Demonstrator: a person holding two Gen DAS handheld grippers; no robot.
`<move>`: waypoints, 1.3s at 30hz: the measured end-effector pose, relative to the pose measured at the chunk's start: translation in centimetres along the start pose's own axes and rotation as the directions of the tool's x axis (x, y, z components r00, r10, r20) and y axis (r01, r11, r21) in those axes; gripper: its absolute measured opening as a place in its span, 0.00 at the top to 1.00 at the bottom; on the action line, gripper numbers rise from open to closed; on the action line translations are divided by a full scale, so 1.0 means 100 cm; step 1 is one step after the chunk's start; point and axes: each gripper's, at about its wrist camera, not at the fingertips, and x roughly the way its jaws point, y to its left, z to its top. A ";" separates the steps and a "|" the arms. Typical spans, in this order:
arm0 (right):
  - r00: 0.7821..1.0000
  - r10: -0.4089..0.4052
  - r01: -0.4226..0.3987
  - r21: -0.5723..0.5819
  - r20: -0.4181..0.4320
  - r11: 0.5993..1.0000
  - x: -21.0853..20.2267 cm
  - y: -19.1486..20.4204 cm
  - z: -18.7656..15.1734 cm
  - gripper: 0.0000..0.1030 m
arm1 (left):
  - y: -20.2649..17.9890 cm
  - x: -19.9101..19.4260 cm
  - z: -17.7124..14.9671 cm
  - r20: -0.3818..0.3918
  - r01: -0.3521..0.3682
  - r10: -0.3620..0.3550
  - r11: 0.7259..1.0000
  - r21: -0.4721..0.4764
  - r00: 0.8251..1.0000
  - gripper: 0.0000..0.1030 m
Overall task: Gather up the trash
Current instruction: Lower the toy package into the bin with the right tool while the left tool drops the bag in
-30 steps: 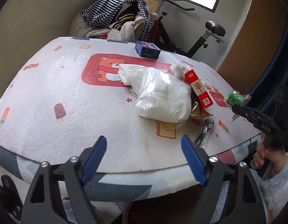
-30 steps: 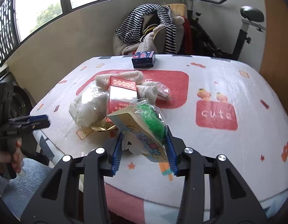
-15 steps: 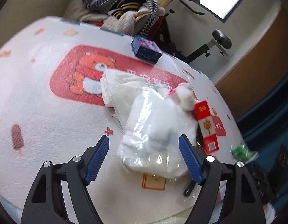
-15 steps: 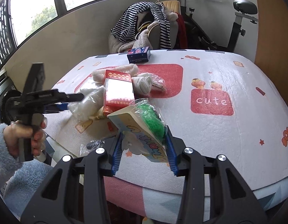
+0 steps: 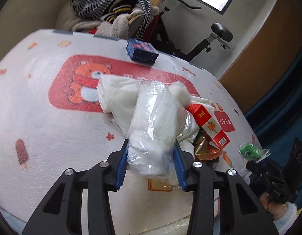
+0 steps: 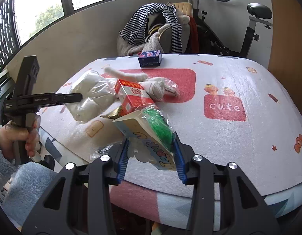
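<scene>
Round table (image 6: 248, 137) under a cartoon-print cloth, by a window; chair piled with clothes (image 6: 156, 31) and an exercise bike (image 6: 254, 25) behind it.

Left tongs (image 5: 151, 162) are closed onto the near end of the white plastic bag (image 5: 155, 129), blue pads pressing its sides. Bag looks stuffed and soft, lying on the cloth near the front edge; can't tell if it's lifted yet. Right tongs (image 6: 151, 156) grip a carded green toy pack (image 6: 151, 129), held clear above the table edge.

Progress, my read: early to middle. Two items are in the tongs; no bin visible in either view, so nothing confirmably disposed.

Left on the table:
- red box (image 5: 209, 127), leaning against the bag's right side
- gold wrappers (image 5: 205, 150) under the box
- crumpled white bag (image 5: 115, 94) behind the gripped one, touching it
- white tissue roll and wrapper (image 6: 158, 86) beyond the red box
- clear plastic scrap (image 6: 102, 150) at the front edge
- blue box (image 5: 141, 52) at the far edge, well apart; unclear if trash

Risk: the red box and wrappers touch the bag, so pulling it may drag them off the edge.
</scene>
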 end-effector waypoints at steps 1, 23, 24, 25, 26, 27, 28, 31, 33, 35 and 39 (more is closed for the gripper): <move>1.000 0.003 -0.003 0.001 0.003 1.000 -0.002 0.001 0.000 0.58 | -0.003 -0.006 0.001 0.006 -0.009 0.009 1.000 0.017 1.000 0.60; 0.974 0.203 -0.217 -0.167 -0.099 0.962 -0.043 0.064 -0.053 0.58 | -0.029 -0.147 -0.109 0.116 0.055 -0.078 0.981 0.186 0.990 0.59; 0.970 0.209 -0.229 -0.182 -0.121 0.956 -0.043 0.068 -0.058 0.58 | -0.031 -0.145 -0.118 0.108 0.056 -0.077 0.981 0.187 0.991 0.59; 0.969 0.210 -0.233 -0.193 -0.133 0.953 -0.042 0.072 -0.061 0.58 | -0.030 -0.144 -0.126 0.103 0.063 -0.083 0.981 0.182 0.991 0.59; 0.966 0.209 -0.238 -0.210 -0.151 0.948 -0.041 0.076 -0.065 0.58 | -0.029 -0.142 -0.132 0.100 0.072 -0.090 0.982 0.175 0.991 0.59; 0.965 0.206 -0.240 -0.226 -0.164 0.944 -0.040 0.080 -0.068 0.58 | -0.029 -0.141 -0.140 0.103 0.076 -0.094 0.982 0.171 0.990 0.59; 0.964 0.204 -0.241 -0.234 -0.172 0.942 -0.039 0.083 -0.071 0.58 | -0.027 -0.140 -0.145 0.106 0.074 -0.092 0.983 0.170 0.990 0.59; 0.957 0.189 -0.240 -0.233 -0.221 0.942 -0.030 0.086 -0.082 0.58 | -0.024 -0.138 -0.156 0.110 0.065 -0.082 0.986 0.154 0.991 0.59; 0.953 0.176 -0.234 -0.231 -0.245 0.944 -0.027 0.088 -0.087 0.58 | -0.022 -0.138 -0.161 0.111 0.063 -0.079 0.988 0.144 0.991 0.59; 0.955 0.151 -0.213 -0.237 -0.254 0.948 -0.023 0.090 -0.090 0.58 | -0.019 -0.139 -0.163 0.120 0.064 -0.081 0.989 0.137 0.989 0.59; 0.954 0.147 -0.212 -0.236 -0.263 0.948 -0.023 0.095 -0.095 0.58 | -0.011 -0.138 -0.165 0.147 0.054 -0.064 0.996 0.072 0.987 0.59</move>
